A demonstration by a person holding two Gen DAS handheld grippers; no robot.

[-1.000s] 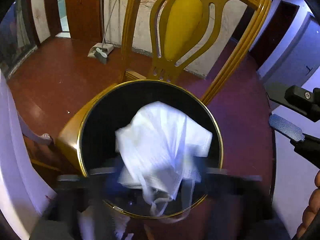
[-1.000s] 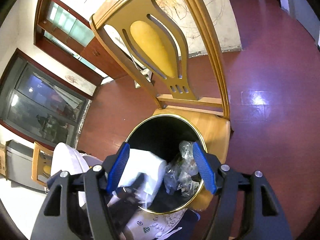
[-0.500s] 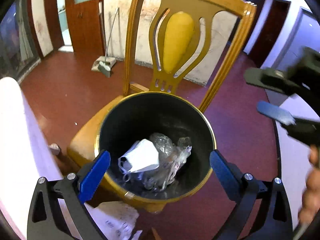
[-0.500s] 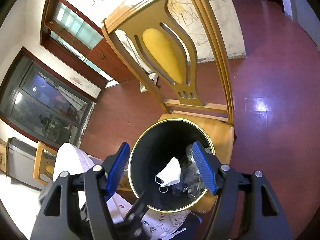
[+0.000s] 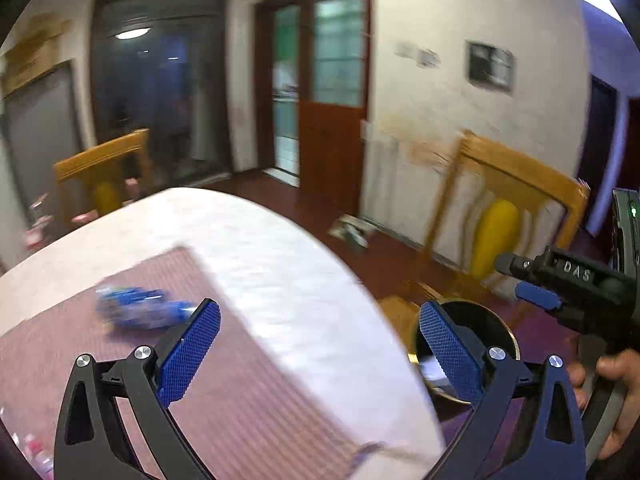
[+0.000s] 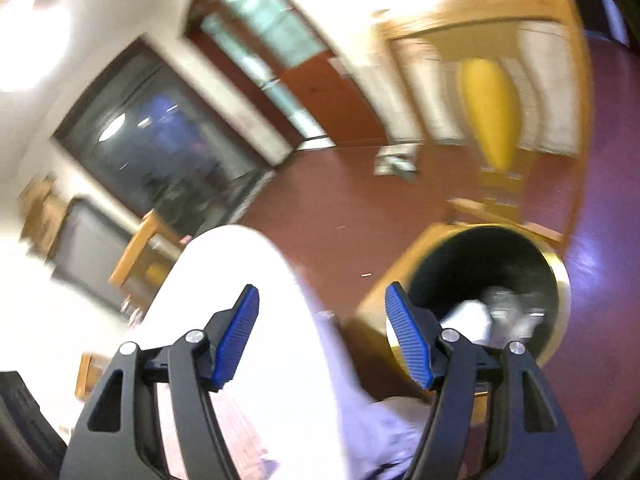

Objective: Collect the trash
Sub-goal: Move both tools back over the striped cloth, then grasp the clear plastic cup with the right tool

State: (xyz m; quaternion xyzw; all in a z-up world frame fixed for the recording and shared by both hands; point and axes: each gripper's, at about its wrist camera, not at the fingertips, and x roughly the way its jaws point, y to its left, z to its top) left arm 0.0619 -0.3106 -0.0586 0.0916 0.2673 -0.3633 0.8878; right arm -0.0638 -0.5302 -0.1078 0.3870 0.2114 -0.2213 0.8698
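From the left wrist view, the left gripper (image 5: pixel 318 338) has its blue-padded fingers (image 5: pixel 188 354) spread wide with nothing between them, and it tips downward over the edge of the pale round table (image 5: pixel 280 264). Everything here is smeared by motion blur. A reddish striped mat (image 5: pixel 248 408) lies on the table, and on it, just beyond the left finger, sits a blurred blue wrapper (image 5: pixel 138 307), touching neither pad. Past the table's rim on the right, the black bin with a gold rim (image 5: pixel 484 328) stands on the seat of a yellow wooden chair (image 5: pixel 504 204), partly hidden behind the right finger. At the far right edge the right gripper (image 5: pixel 532 284) pokes in from the side, held by a hand (image 5: pixel 612 392) whose fingers curl round its handle; from here I cannot tell how far apart its fingers stand. From the right wrist view, the right gripper (image 6: pixel 322 334) shows its blue pads (image 6: pixel 236 338) held well apart and empty, angled down and rolled so the room leans. Its left finger hangs over the white table (image 6: pixel 248 272), its right finger in front of the bin (image 6: pixel 472 264). Inside the bin lie a white crumpled piece (image 6: pixel 472 316) and some clear plastic trash (image 6: pixel 516 308), both blurred. The chair (image 6: pixel 488 100) back rises behind the bin.
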